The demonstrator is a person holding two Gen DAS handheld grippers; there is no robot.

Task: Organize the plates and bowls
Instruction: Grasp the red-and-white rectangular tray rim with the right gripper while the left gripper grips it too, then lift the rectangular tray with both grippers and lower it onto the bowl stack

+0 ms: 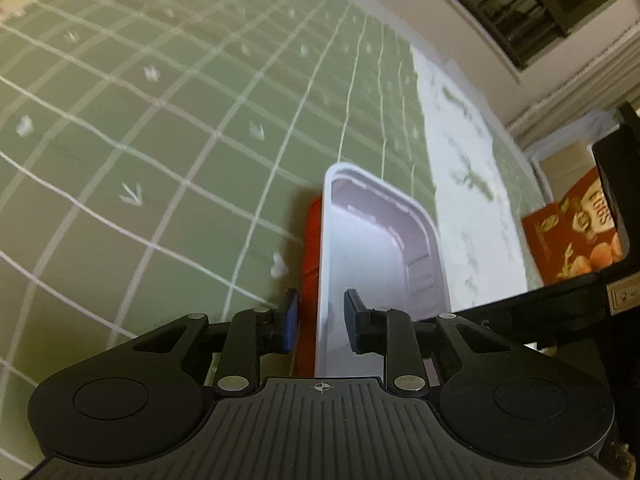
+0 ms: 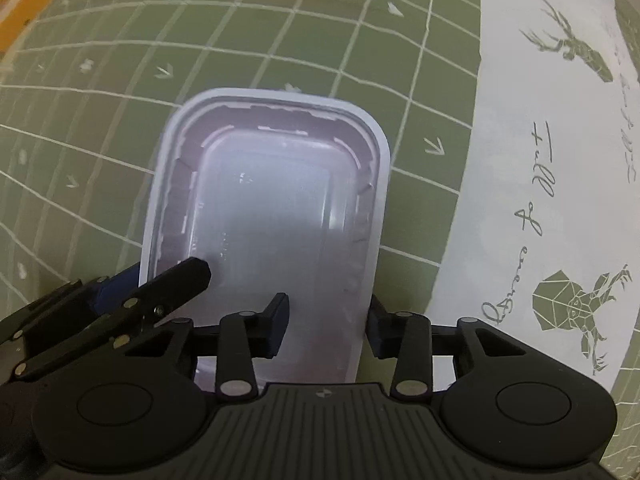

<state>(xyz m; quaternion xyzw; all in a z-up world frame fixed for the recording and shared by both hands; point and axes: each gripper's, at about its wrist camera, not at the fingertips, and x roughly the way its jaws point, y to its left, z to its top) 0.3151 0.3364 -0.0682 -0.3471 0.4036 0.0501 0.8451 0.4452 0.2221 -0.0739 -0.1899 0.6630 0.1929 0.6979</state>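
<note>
Left wrist view: the left gripper (image 1: 320,316) straddled the left wall of a white rectangular plastic container (image 1: 376,248), one finger inside and one outside against a red object (image 1: 310,264) beside it; whether the pads pressed the wall could not be told. The container stood on the green grid tablecloth (image 1: 160,140), near its white patterned border.

Right wrist view: the right gripper (image 2: 326,326) pointed down, clamped on the container's (image 2: 272,200) right wall.

A home, it seems. A green checked tablecloth (image 1: 168,128) covers the table. A snack box (image 1: 576,236) stands beside dark wooden shelving (image 1: 520,8).
</note>
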